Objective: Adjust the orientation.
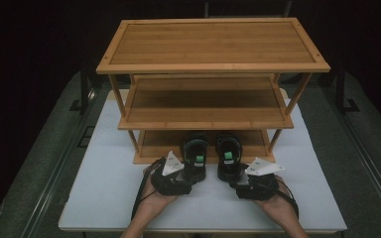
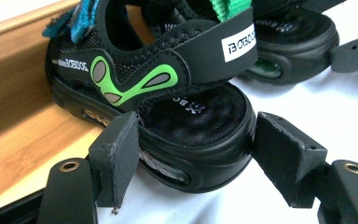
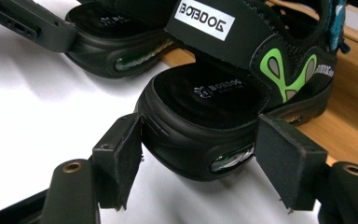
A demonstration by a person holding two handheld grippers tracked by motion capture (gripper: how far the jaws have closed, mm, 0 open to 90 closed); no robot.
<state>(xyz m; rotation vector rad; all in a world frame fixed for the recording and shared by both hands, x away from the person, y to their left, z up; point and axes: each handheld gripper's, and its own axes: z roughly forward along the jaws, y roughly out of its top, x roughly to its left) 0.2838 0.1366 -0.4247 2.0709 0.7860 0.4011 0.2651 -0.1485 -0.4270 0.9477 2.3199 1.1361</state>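
Two black sandals with green trim lie side by side, toes on the bottom shelf (image 1: 157, 142) of a wooden rack, heels out on the white table (image 1: 106, 191). My left gripper (image 1: 194, 175) (image 2: 196, 140) is open, its jaws straddling the heel of the left sandal (image 1: 194, 151) (image 2: 168, 74), pads close against its sides. In the same way my right gripper (image 1: 231, 177) (image 3: 199, 140) stands open around the heel of the right sandal (image 1: 227, 154) (image 3: 261, 51). Each gripper view also shows the other sandal (image 2: 289, 42) (image 3: 112, 37) beside its own.
The three-tier bamboo rack (image 1: 213, 44) stands at the back of the table, its top and middle shelves bare. The rack's corner posts (image 1: 133, 141) flank the sandals. White tabletop stretches to both sides of the hands. Dark floor with rails surrounds the table.
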